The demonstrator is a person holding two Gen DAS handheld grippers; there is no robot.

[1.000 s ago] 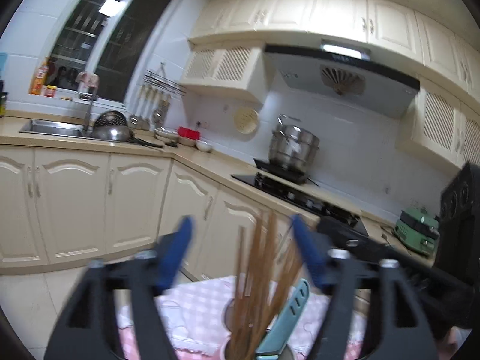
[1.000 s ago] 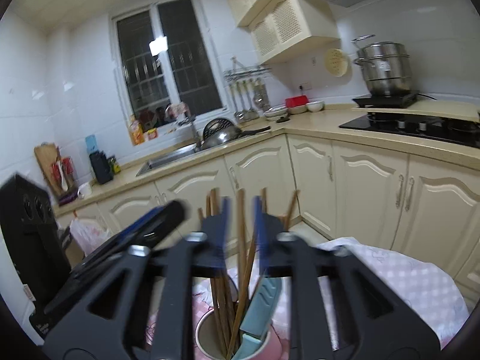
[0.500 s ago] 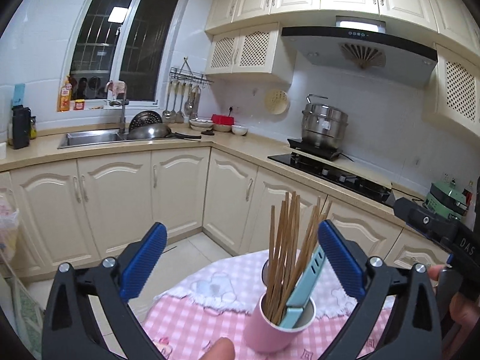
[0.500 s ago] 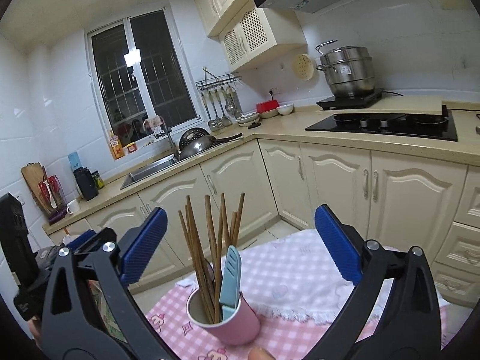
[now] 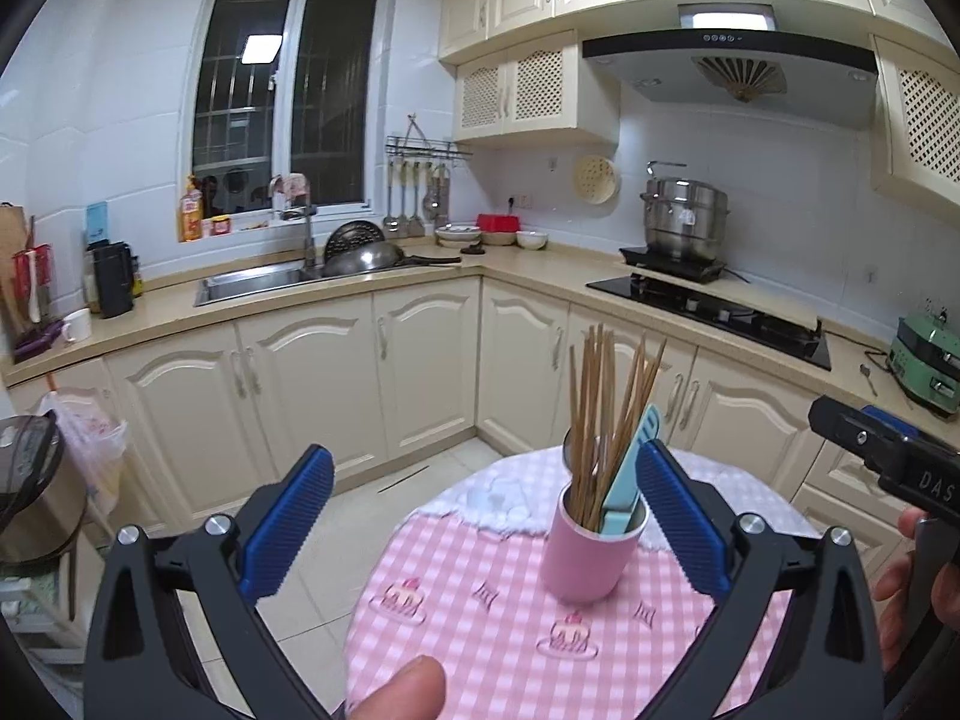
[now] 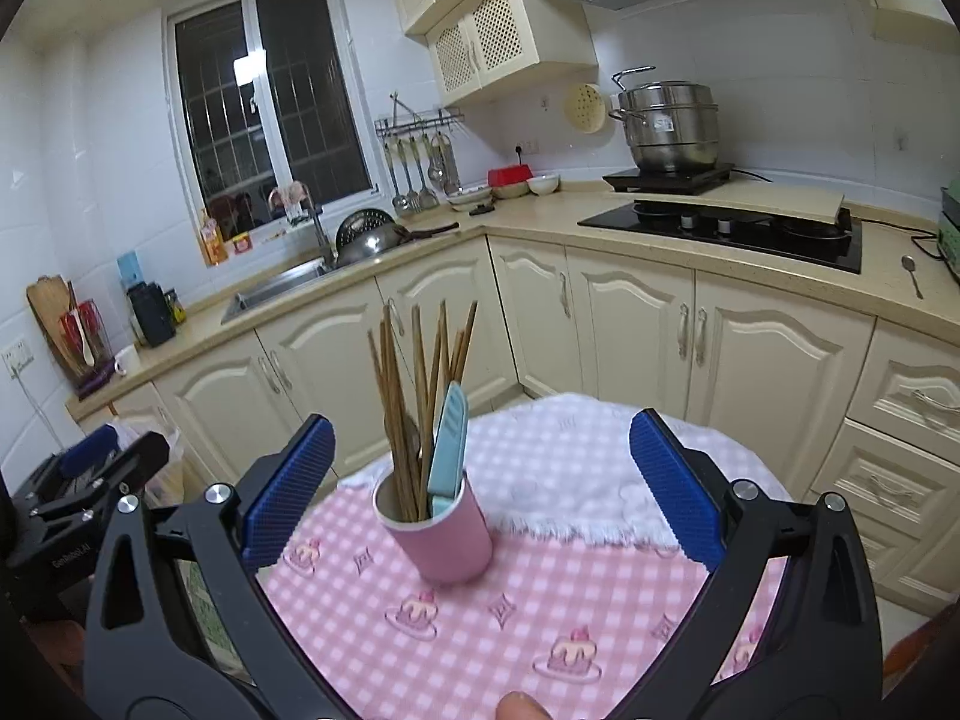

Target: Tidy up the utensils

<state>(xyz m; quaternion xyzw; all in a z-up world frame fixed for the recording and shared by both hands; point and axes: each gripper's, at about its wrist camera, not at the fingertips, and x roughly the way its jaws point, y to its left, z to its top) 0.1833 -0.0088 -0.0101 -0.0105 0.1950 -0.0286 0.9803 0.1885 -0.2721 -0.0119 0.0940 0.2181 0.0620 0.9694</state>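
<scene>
Both the left gripper [image 5: 483, 516] and right gripper [image 6: 480, 489] hung spread wide and empty over a pink checked tablecloth [image 6: 528, 618]; a pink cup [image 6: 441, 531] of chopsticks [image 6: 414, 390] stood before cream kitchen cabinets [image 5: 312, 384].

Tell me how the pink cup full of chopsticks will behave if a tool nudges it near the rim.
The pink cup is narrow and tall, and the chopsticks rise far above its rim, so it probably tips rather than slides. The checked tablecloth likely adds grip. The loose sticks would probably rattle and shift.
</scene>
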